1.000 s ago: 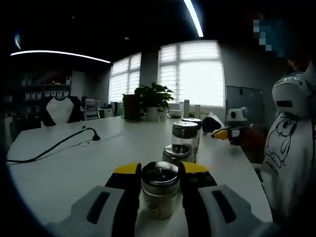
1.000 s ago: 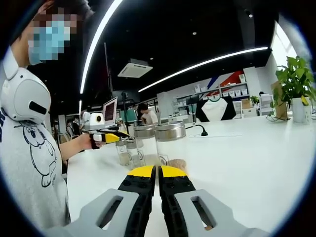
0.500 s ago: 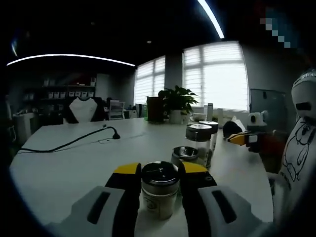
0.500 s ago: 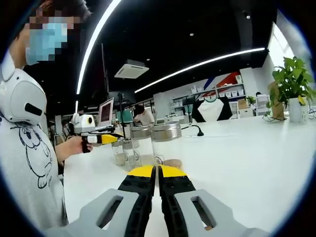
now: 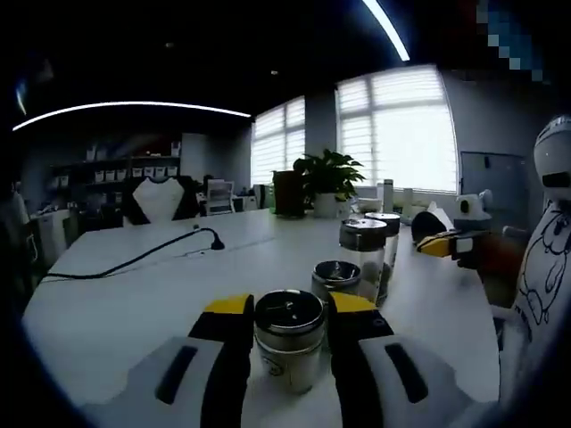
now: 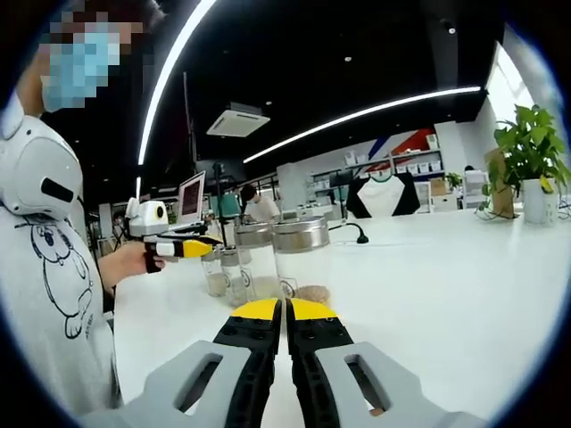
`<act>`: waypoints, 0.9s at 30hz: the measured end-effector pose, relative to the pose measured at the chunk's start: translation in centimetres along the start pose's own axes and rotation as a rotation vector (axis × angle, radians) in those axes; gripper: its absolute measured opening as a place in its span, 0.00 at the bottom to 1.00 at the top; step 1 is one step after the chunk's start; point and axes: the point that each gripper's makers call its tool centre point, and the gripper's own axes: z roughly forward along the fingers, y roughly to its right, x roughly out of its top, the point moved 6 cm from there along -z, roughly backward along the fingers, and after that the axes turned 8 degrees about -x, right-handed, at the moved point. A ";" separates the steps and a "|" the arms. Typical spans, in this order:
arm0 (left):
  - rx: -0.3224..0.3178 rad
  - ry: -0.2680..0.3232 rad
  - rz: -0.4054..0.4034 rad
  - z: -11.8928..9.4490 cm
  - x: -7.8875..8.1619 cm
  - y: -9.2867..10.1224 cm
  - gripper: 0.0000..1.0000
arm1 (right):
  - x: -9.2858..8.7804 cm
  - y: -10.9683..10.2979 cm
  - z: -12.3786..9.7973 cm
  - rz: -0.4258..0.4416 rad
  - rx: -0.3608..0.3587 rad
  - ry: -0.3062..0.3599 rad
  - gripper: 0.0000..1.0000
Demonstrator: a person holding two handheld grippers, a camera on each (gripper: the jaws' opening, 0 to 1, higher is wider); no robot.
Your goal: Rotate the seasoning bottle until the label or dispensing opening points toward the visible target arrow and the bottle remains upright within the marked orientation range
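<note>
Left tool point(image 5: 287, 314) still around seasoning bottle point(image 5: 288, 337), camera swung.

- The right gripper point(image 6: 285, 312) is held low over the white table point(image 6: 446, 285), its yellow-tipped jaws pressed together with nothing between them.
- Just beyond the jaws, glass jars point(image 6: 299, 259) with metal lids are grouped.
- Left of the jars, the left gripper point(image 6: 183, 247) is held by a hand point(image 6: 134, 260).
- Far right of the jars, a potted plant point(image 6: 533, 160) is seen.
</note>
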 end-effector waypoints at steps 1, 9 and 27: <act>-0.020 0.021 -0.016 0.1 0.2 0.1 0.50 | 0.0 0.0 0.0 0.001 0.002 0.002 0.00; -0.153 0.038 -0.007 -0.4 1.0 0.1 0.52 | -0.2 -0.3 0.0 0.014 0.027 0.007 0.00; -0.403 0.036 -0.046 -0.1 0.7 -1.7 0.48 | 0.0 -0.7 -0.1 0.028 0.059 0.020 0.00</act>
